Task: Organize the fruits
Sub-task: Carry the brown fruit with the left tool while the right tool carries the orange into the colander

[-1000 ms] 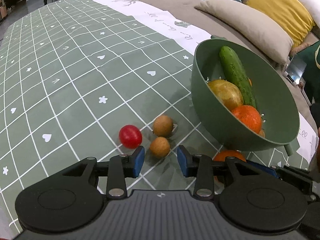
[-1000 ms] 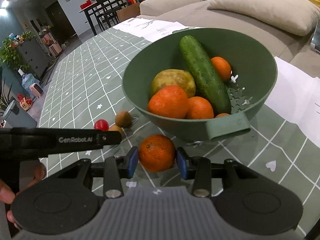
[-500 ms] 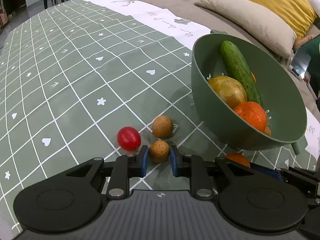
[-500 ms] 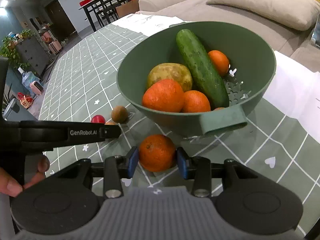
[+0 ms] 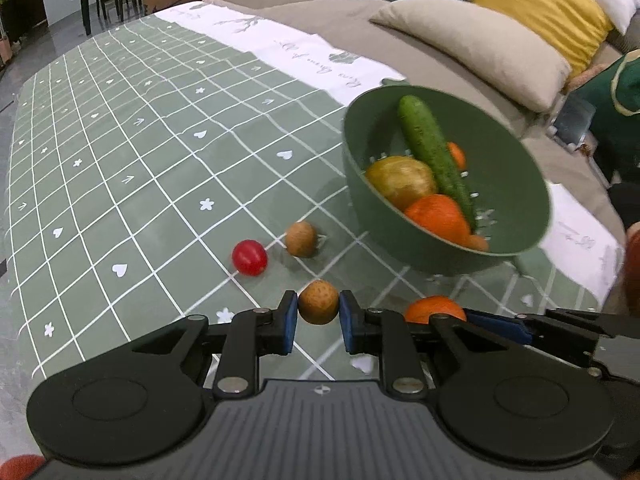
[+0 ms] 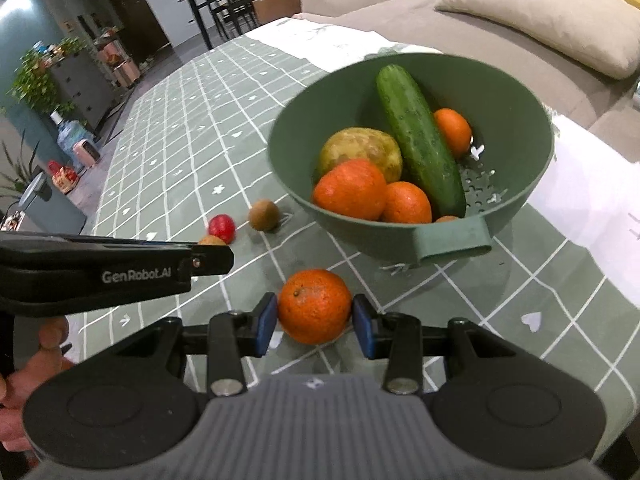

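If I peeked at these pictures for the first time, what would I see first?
Probably the big green plastic colander bowl on the checked green tablecloth, full of oranges with a long green cucumber across them. In front of it, each gripper holds a fruit: the right gripper a round orange, the left gripper a small brown round fruit. A shiny red cherry tomato lies loose nearby.

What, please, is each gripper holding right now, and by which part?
Left gripper: small round brown fruit, pinched across its sides. Right gripper: round orange mandarin, likewise across its sides.
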Available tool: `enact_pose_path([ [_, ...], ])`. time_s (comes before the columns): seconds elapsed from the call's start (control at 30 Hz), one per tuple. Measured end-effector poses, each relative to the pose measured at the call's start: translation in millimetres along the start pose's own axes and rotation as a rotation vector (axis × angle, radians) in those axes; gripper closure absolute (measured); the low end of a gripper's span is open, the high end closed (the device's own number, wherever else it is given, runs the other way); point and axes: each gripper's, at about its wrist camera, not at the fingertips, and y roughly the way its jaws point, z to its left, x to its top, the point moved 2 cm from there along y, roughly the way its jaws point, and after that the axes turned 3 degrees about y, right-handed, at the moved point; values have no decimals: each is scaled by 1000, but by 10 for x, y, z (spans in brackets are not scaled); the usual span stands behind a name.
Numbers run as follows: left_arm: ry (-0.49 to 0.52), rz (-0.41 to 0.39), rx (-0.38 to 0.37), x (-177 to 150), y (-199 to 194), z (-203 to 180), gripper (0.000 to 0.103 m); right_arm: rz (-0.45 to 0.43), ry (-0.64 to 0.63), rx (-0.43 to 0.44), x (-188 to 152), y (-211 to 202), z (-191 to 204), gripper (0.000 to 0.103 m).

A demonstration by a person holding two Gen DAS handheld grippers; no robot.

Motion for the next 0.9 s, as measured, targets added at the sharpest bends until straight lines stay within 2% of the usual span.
enact_pose_path([
  [0.3,-20,-26,-114,-12,-322,-206,79,34,-81,45,-29,-382,-35,65],
  [0.57,-1,-40,-210,167,-396,-437,79,-4,-156,69,146,-764,-249,65],
  [0.77,75,-64,-237,435,-355,-695,79,-26,-231,64,429,-901,-459,65],
  [0.9,143,-59,-216,543,-253,-858,79,-21,-300,40,651,-878,-595,65],
])
